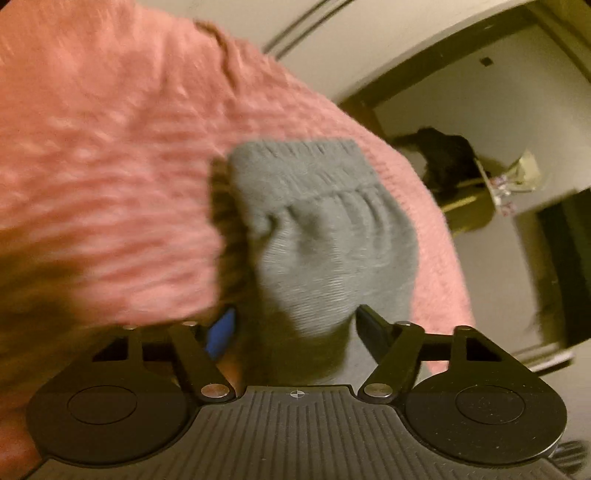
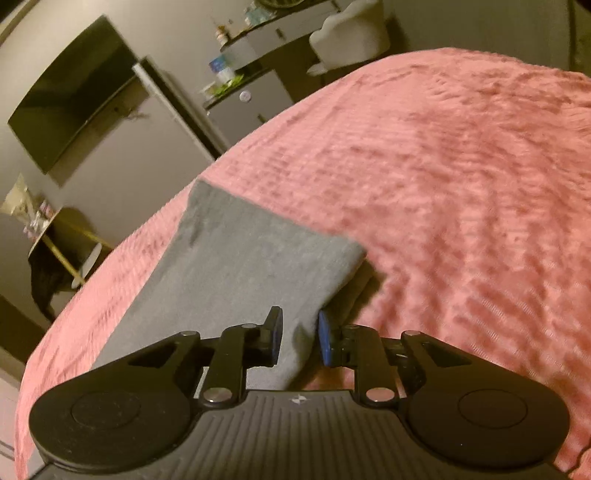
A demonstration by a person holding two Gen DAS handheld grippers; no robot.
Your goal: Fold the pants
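Note:
Grey pants [image 1: 325, 236] lie on a pink bedspread [image 1: 110, 147], with the gathered elastic waistband at the far end in the left wrist view. My left gripper [image 1: 295, 319] stands open; bunched grey cloth sits between its wide-apart fingers, and the pads are clear of it. The right wrist view has a flat stretch of the grey pants [image 2: 236, 258] running away to the left. My right gripper [image 2: 300, 326] is shut on a fold at the cloth's near right edge. That edge is raised a little and casts a shadow on the pink bedspread [image 2: 461, 184].
The bed's edge curves round past the pants. Beyond it are a wall-mounted dark screen [image 2: 74, 99], a cabinet with small items [image 2: 240, 85], a white chair [image 2: 351, 33] and a small round table with dark cloth hanging from it [image 2: 55, 251].

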